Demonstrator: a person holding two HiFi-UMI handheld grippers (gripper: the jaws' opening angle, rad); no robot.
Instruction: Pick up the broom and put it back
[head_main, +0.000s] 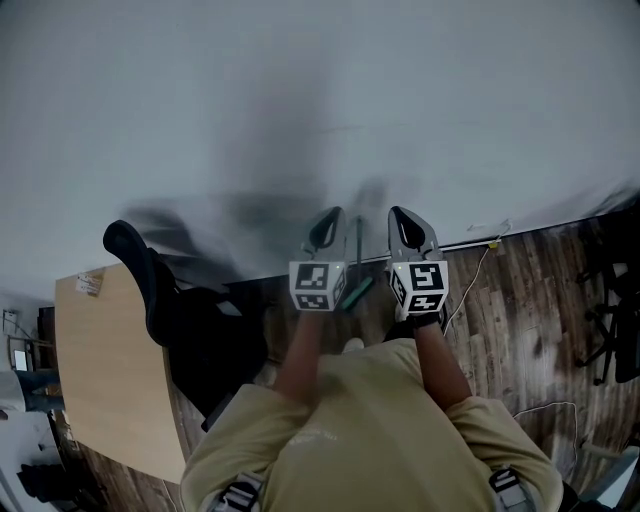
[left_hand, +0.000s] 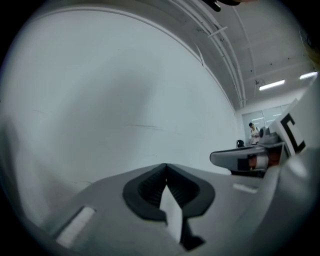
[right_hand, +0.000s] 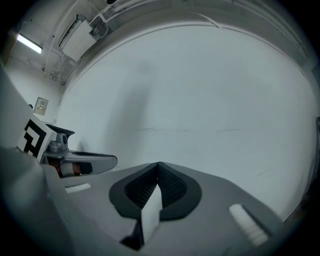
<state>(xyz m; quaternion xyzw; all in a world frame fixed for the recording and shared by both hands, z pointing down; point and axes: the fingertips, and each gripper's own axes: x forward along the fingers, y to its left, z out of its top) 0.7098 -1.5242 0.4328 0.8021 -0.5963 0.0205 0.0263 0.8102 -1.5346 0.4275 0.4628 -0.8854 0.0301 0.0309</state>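
**Broom upright at the wall, both grippers closed and empty**

On my left, a black office chair (head_main: 160, 300) sits beside a wooden table (head_main: 105, 370). On the right, a white cable (head_main: 478, 268) trails over the wood floor (head_main: 520, 330), and another dark chair (head_main: 612, 320) stands at the far edge. The white wall (head_main: 300, 90) fills both gripper views.

The broom (head_main: 358, 250) stands at the foot of that wall and shows between the 2 grippers in the head view. Its thin green handle runs up the wall, long axis near vertical, with the green head down at the floor.

The left gripper (head_main: 328, 228) and right gripper (head_main: 410, 228) both face the wall. Each has its jaws pressed together on nothing.
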